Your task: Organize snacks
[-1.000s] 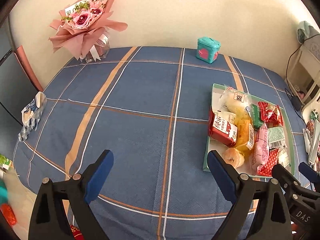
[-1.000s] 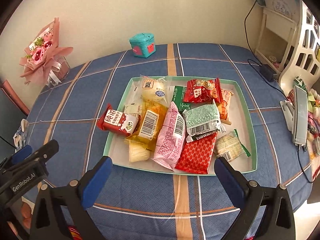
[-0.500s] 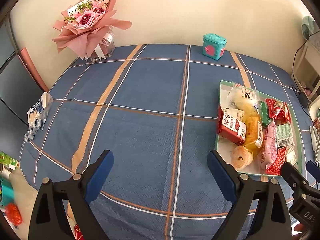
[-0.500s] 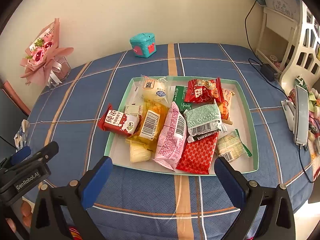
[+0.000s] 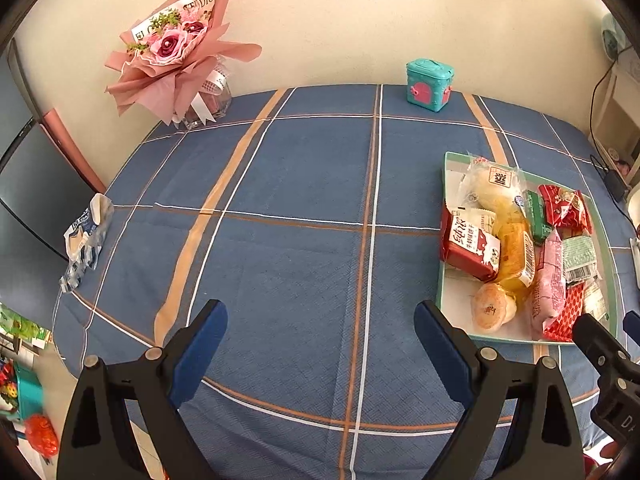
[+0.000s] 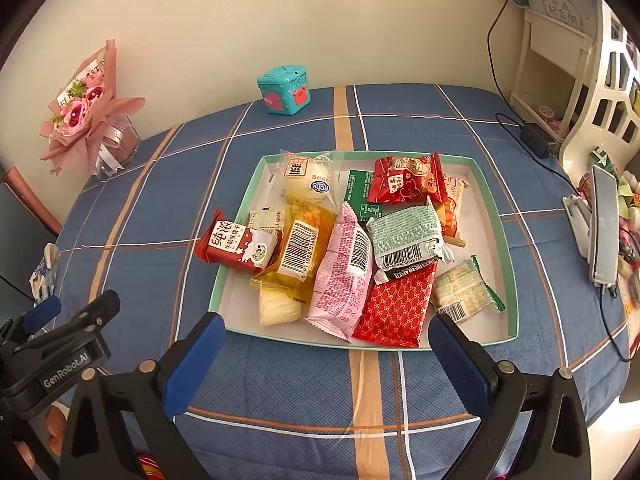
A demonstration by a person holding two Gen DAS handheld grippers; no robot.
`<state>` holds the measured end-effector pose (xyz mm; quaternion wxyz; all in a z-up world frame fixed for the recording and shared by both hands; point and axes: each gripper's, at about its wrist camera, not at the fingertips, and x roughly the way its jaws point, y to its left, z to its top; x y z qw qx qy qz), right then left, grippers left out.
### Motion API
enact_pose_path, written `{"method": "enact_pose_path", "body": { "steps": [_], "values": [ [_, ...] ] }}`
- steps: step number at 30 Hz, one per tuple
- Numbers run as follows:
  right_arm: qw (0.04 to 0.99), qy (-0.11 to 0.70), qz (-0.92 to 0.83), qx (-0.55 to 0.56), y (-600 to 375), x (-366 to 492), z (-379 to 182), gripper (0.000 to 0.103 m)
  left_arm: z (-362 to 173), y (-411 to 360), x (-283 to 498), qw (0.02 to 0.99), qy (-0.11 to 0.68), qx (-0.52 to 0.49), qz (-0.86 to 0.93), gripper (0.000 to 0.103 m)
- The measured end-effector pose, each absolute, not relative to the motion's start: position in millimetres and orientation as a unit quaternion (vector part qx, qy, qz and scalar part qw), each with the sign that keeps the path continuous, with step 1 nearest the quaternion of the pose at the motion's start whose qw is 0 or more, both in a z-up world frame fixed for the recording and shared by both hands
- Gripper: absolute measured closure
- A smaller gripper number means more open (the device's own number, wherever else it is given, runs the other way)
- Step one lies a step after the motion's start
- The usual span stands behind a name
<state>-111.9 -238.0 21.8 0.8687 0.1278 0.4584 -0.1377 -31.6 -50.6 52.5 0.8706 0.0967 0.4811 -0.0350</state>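
A pale green tray (image 6: 502,240) holds several wrapped snacks: a red milk carton (image 6: 238,246), a yellow cake pack (image 6: 298,250), a pink pack (image 6: 344,274), a red patterned pack (image 6: 396,306) and others. The tray also shows at the right in the left wrist view (image 5: 444,248). My right gripper (image 6: 324,356) is open and empty, just in front of the tray's near edge. My left gripper (image 5: 320,344) is open and empty over bare blue cloth, left of the tray.
A pink bouquet in a glass vase (image 5: 176,60) and a teal toy box (image 5: 429,85) stand by the back wall. A crumpled wrapper (image 5: 84,240) lies at the table's left edge. A phone on a stand (image 6: 602,228) and a white shelf (image 6: 560,60) are at the right.
The left wrist view has swung left, so the tray sits further right in it. The right gripper has hardly moved. Both grippers stay open.
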Motion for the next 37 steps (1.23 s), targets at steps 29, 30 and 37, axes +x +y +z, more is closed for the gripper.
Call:
{"method": "enact_pose_path", "body": {
  "steps": [29,30,37],
  "values": [
    [0.864,0.467,-0.138,0.129,-237.3,-109.7,17.5,0.000,48.7,-43.5,-28.6,0.864,0.495,0.086,-0.030,0.008],
    [0.864,0.467,-0.138,0.129,-237.2,-109.7,17.3,0.000,48.8,-43.4,-28.6,0.864,0.495,0.086,-0.031,0.008],
    [0.864,0.467,-0.138,0.129,-237.2,-109.7,17.5,0.000,49.1,-42.7,-28.1,0.864,0.495,0.082,-0.028,0.008]
  ]
}}
